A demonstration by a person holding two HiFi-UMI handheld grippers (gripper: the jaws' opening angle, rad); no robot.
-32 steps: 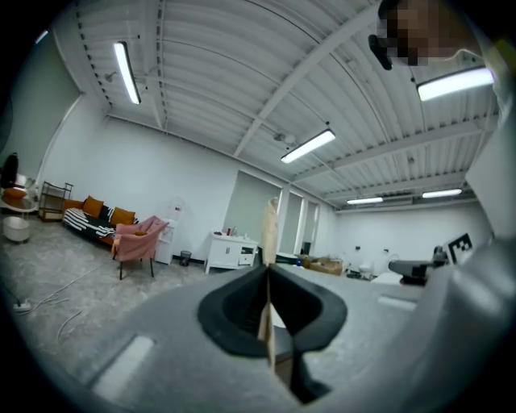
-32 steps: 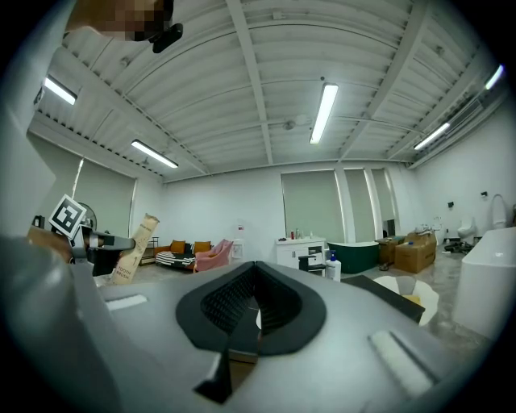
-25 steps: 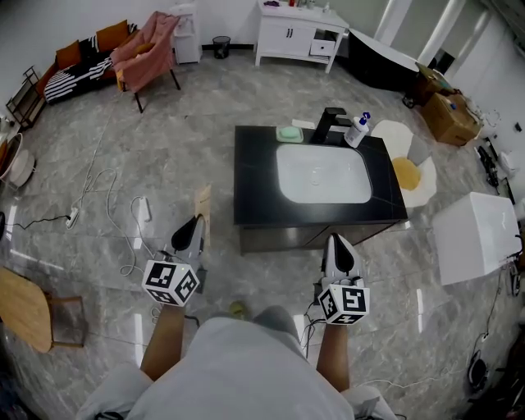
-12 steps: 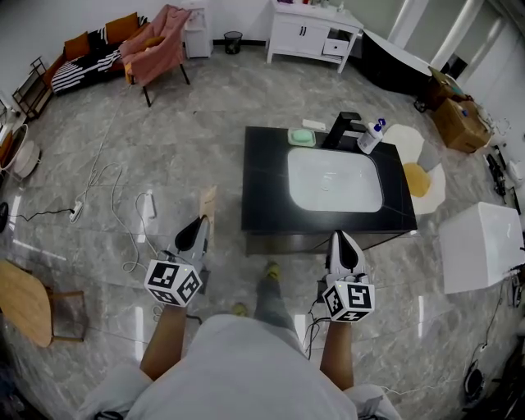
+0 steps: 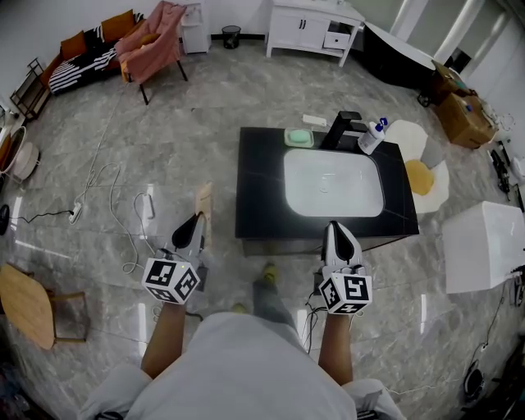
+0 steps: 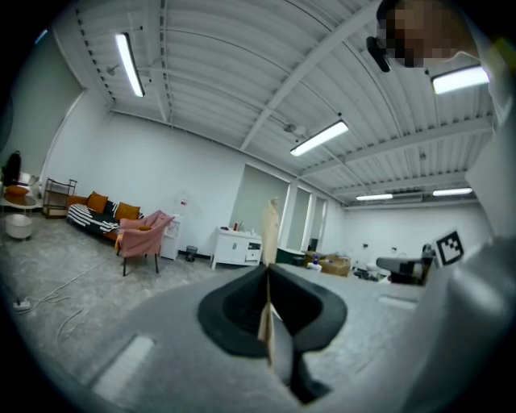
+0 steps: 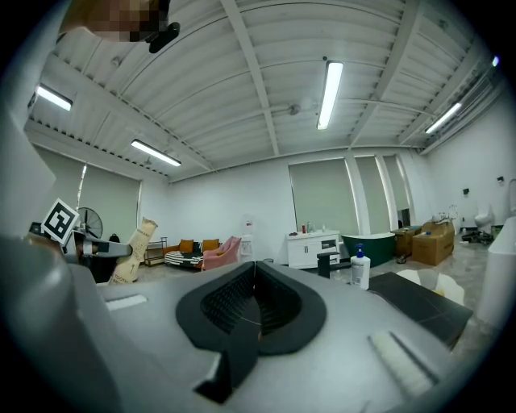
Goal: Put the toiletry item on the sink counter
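In the head view a black sink counter [image 5: 254,189] with a white basin [image 5: 332,182] stands on the floor just ahead of me. A black faucet [image 5: 340,127], a green soap dish [image 5: 299,137] and a white pump bottle [image 5: 371,135] sit along its far edge. My left gripper [image 5: 195,221] is shut on a tan toiletry tube [image 5: 203,205], left of the counter's near corner. That tube [image 6: 270,226] stands up out of the shut jaws of the left gripper [image 6: 268,273]. My right gripper [image 5: 336,227] hovers at the counter's near edge. The right gripper [image 7: 255,268] is shut and holds nothing.
White cables [image 5: 123,213] trail over the grey floor at left. A wooden stool [image 5: 29,308] is at the near left and a white box [image 5: 484,242] at the right. A pink chair [image 5: 152,41] and a white cabinet [image 5: 312,25] stand at the back.
My view has shifted a little toward the counter, and a foot has come forward below me. Both grippers keep their pose, the left still shut on the tube.
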